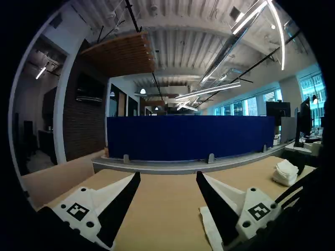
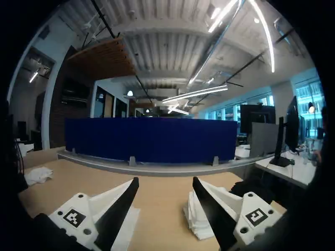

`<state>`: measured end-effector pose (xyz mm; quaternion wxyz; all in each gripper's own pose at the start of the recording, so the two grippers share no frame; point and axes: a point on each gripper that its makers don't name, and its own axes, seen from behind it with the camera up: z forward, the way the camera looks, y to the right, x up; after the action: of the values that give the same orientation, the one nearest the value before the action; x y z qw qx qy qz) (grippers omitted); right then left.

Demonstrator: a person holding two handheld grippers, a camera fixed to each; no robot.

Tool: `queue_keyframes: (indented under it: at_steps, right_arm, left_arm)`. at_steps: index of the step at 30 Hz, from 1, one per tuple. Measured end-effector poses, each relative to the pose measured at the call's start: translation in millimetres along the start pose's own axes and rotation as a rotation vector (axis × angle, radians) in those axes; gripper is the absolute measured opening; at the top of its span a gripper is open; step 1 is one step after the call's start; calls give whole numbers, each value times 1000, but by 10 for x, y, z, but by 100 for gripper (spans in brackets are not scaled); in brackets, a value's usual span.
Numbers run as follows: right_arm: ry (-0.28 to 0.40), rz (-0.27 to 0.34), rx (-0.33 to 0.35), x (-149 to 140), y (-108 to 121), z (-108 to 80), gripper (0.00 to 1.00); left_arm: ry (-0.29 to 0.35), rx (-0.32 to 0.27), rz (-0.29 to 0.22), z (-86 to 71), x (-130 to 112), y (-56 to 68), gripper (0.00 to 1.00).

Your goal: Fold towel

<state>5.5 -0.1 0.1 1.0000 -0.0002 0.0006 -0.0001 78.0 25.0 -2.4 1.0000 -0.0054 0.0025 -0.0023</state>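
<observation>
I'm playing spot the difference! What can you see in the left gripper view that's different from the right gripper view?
Left gripper view: the left gripper, open, with a flat towel beside one finger and a white pile far off to the right.
Right gripper view: the right gripper, open, with a folded stack close beside one finger and a crumpled cloth far off to the left.
Both: the wooden table, the blue divider and computer screens.
</observation>
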Motion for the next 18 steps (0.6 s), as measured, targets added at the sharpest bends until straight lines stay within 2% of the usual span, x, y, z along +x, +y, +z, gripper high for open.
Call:
queue_keyframes:
  at_steps: [5, 9, 12, 18]
  right_arm:
    - [8, -4, -3, 334, -2, 7, 100]
    - [-12, -6, -12, 444, 37, 12, 100]
    - [-22, -12, -18, 540, 63, 15, 100]
    - [-29, -19, -1, 671, 32, 43, 99]
  left_arm:
    - [4, -4, 13, 24, 368, 47, 99]
    - [-12, 0, 26, 46, 502, 93, 99]
    - [-28, -14, 26, 69, 605, 159, 99]
    - [-44, -45, 38, 121, 722, 196, 99]
